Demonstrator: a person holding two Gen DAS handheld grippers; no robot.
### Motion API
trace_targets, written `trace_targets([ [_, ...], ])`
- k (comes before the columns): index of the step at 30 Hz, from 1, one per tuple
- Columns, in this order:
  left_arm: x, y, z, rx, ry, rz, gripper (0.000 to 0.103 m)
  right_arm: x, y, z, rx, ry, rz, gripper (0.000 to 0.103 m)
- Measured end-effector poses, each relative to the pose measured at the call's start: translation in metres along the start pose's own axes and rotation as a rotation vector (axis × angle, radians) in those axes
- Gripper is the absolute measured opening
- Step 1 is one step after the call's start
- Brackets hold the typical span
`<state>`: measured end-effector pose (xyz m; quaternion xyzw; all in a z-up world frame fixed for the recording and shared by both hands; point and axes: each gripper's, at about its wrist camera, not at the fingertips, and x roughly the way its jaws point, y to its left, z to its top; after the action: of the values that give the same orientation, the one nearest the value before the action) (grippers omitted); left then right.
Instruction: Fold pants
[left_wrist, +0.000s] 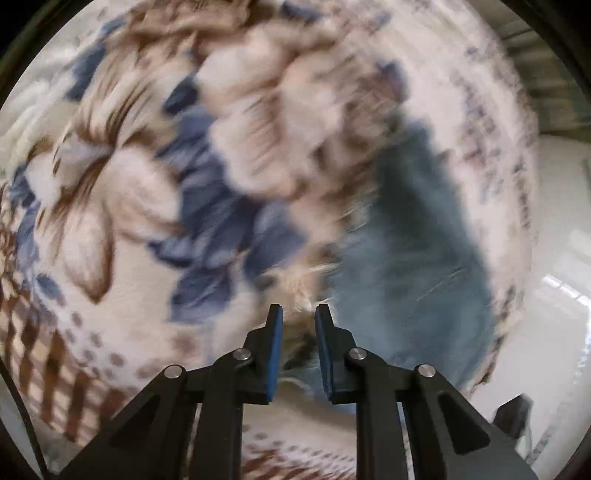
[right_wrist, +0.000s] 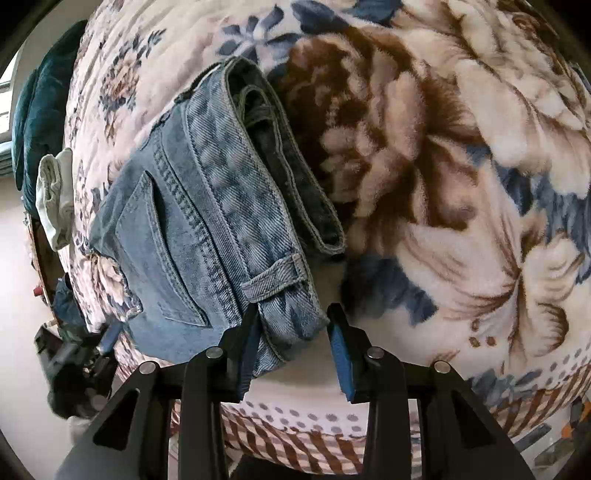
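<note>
1. The jeans (right_wrist: 207, 206) lie folded into a thick bundle on a floral blanket (right_wrist: 461, 155), toward the blanket's left side in the right wrist view.
2. Their waistband, a belt loop (right_wrist: 275, 278) and a back pocket (right_wrist: 159, 251) face up; the stacked folded layers show along the bundle's right edge.
3. The right tongs (right_wrist: 293, 319) are open, their blue pads set wide apart, nothing held.
4. The near corner of the jeans sits between the two fingers; the left pad overlaps the denim edge, and whether it touches cannot be told. The right pad stands clear, over the blanket.
5. In the left wrist view, the picture is heavily blurred. The left tongs (left_wrist: 298, 314) are open with a narrower gap, and nothing sits between the pads.
6. There the jeans (left_wrist: 417, 236) appear as a blue-grey mass just right of the tongs, lying on the blanket (left_wrist: 122, 206).
7. At the far left of the right wrist view, a teal cushion (right_wrist: 44, 99) and a pale cloth (right_wrist: 55, 195) lie beyond the blanket's edge.
8. The left tongs also show low at the left of that view as a dark blurred shape.
</note>
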<state>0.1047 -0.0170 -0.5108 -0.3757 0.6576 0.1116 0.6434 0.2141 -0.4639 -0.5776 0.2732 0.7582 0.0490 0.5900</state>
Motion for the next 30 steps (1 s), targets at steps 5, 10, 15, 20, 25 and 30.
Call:
trace_targets([
  [5,-0.005,-0.003,0.015,0.021,0.081,-0.113,0.052,-0.028,0.002,0.006,-0.056,-0.053,-0.005,0.078],
  [10,0.029,-0.064,0.038,0.232,0.11,-0.211,0.072,-0.035,-0.004,0.041,-0.09,-0.149,0.141,0.095],
  [15,0.058,-0.076,0.066,0.266,0.198,-0.232,0.072,0.013,-0.005,0.089,-0.137,0.015,0.339,0.096],
  [20,0.059,-0.094,0.063,0.307,0.211,-0.254,0.073,0.034,0.006,0.106,-0.257,0.092,0.325,0.098],
  [25,0.045,-0.108,0.034,0.443,0.197,-0.277,0.074,0.021,0.016,0.096,-0.365,0.104,0.366,0.097],
  [30,0.03,-0.073,0.025,0.199,0.143,-0.274,0.074,0.038,0.014,0.108,-0.29,0.126,0.318,0.098],
])
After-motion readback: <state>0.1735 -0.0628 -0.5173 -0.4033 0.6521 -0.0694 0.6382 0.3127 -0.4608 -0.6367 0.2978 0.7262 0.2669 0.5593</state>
